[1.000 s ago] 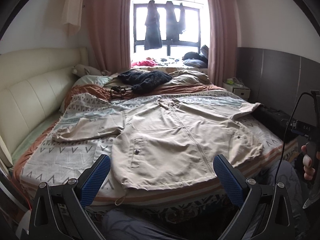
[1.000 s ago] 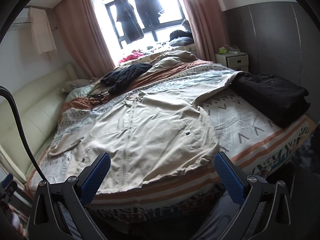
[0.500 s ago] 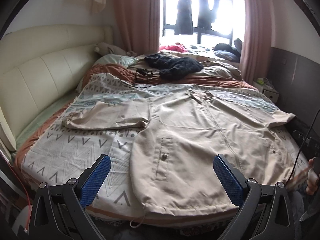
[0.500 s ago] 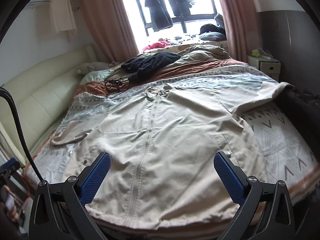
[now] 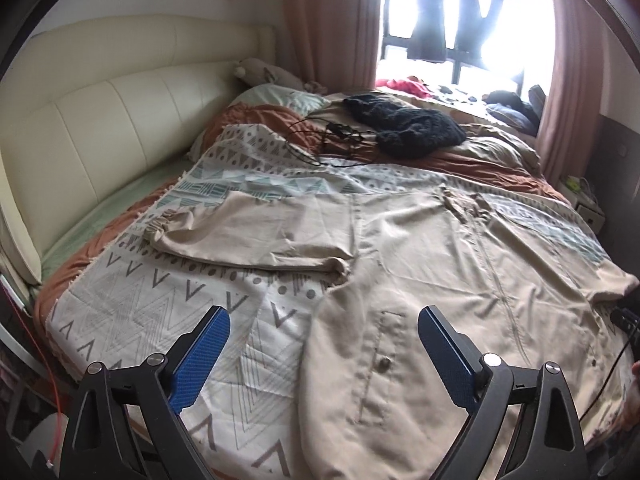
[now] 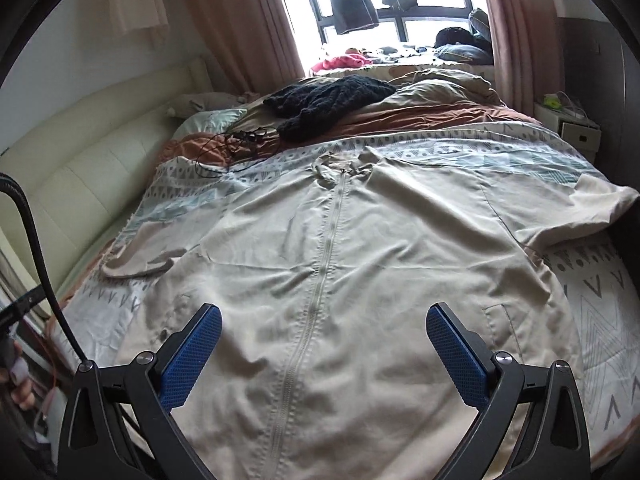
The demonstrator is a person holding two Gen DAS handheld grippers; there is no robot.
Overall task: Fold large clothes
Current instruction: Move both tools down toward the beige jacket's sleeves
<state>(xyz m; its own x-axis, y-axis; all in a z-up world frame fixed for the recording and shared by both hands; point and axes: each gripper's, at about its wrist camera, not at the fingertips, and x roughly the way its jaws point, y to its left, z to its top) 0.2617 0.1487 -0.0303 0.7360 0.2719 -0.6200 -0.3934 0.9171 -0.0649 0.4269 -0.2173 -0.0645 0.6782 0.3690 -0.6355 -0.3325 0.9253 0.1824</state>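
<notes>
A large beige zip jacket (image 5: 432, 264) (image 6: 344, 280) lies spread flat, front up, on the patterned bedspread (image 5: 168, 300), both sleeves stretched out sideways. My left gripper (image 5: 322, 332) hovers over the jacket's lower left edge by a buttoned pocket; its jaws are closing and nothing is between the blue pads (image 5: 200, 356). Over the lower middle of the jacket, above the zip, my right gripper (image 6: 324, 332) stands open and empty. The jacket's left sleeve (image 5: 248, 236) lies folded on the spread.
A dark knitted garment (image 5: 404, 126) and tangled black cables (image 5: 332, 140) lie further up the bed. A cream padded headboard (image 5: 92, 136) runs along the left. A white bedside unit (image 6: 576, 128) stands at the far right, with a window and pink curtains behind.
Both grippers have come forward and lower over the bed, so the jacket fills more of each view. The left gripper's jaws have narrowed a little.
</notes>
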